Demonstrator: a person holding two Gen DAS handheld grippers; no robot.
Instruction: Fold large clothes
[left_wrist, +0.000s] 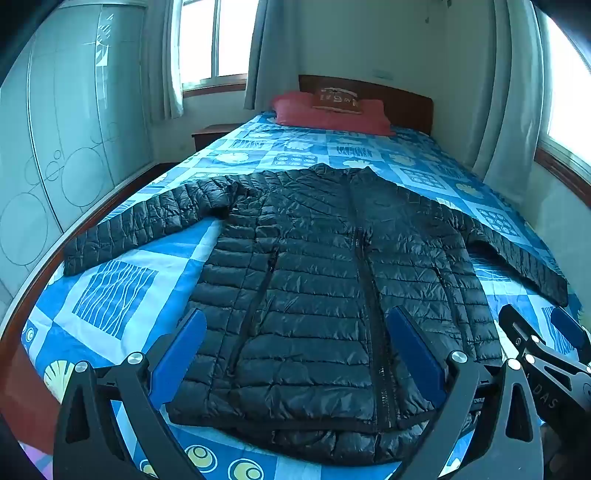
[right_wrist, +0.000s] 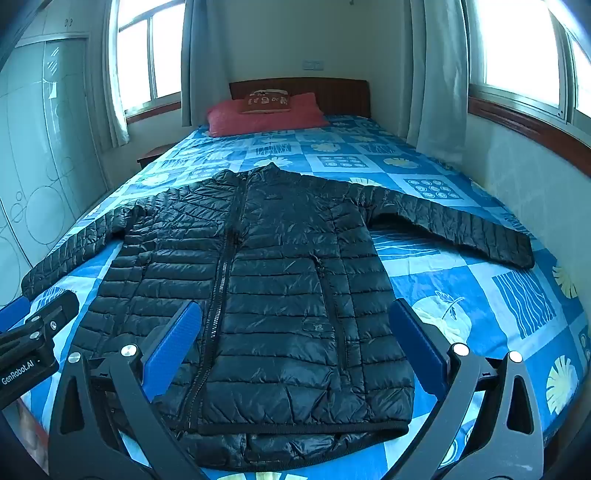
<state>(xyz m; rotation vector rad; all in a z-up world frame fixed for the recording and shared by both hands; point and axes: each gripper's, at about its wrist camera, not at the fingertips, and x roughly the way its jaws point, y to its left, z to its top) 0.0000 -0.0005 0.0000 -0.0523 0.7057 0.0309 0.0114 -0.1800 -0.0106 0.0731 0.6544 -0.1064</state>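
Jacket (left_wrist: 325, 295), black and quilted, lies spread flat and front-up on the bed (left_wrist: 122, 291), its hem toward the foot edge and its collar toward the headboard end, with both sleeves stretched out toward the two long edges. It sits below and ahead of both tongs, its hem showing between each pair of blue fingers.

From the left wrist view, the left tongs (left_wrist: 295, 347) frame the jacket's left half and centre zip, and the right tongs (left_wrist: 546, 332) poke in at the right edge of the picture. The right wrist view shows the right tongs (right_wrist: 295, 339) framing the zip and right pocket, with the left tongs (right_wrist: 37, 325) at the left edge (only this view shows the full right sleeve reaching the wall-side edge).

Both tongs are spread wide, holding nothing and touching nothing. A red pillow (right_wrist: 266, 114) lies at the head end.
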